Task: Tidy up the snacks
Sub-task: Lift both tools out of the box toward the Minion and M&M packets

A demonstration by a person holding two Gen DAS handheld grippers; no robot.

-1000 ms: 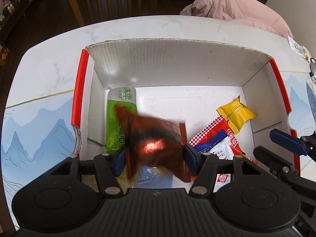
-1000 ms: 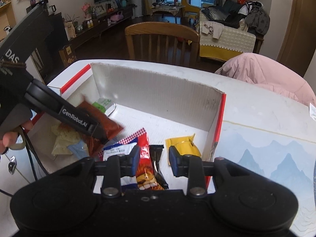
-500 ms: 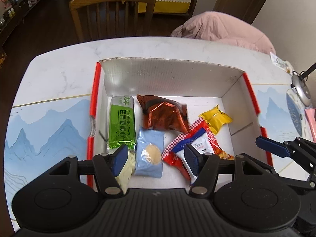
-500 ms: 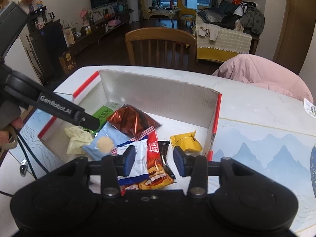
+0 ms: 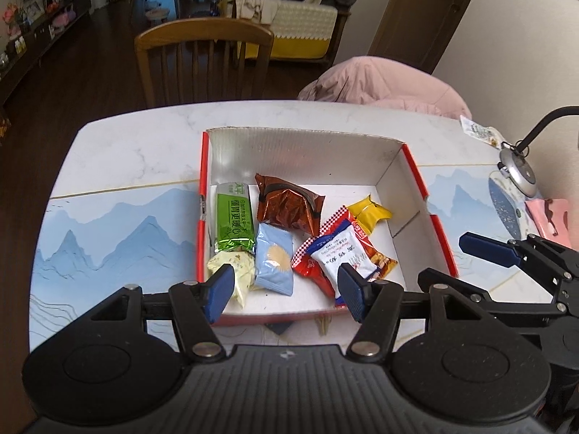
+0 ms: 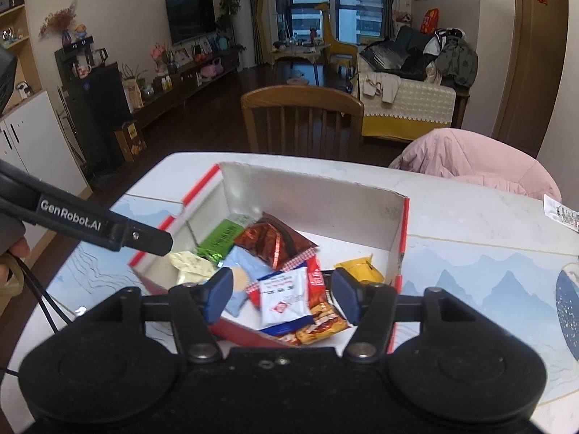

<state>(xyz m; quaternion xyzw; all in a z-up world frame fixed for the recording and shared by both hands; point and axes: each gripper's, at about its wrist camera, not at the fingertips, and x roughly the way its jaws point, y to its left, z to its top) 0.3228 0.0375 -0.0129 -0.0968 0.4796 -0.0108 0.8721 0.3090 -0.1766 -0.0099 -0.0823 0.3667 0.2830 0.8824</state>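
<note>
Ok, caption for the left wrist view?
Open left gripper above a box of snacks, nothing held; right gripper open alongside.

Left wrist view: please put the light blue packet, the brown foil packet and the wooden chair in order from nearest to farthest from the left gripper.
From the left gripper:
1. Light blue packet, in the box, near its front wall.
2. Brown foil packet, further back in the box.
3. Wooden chair, beyond the table's far edge.
</note>
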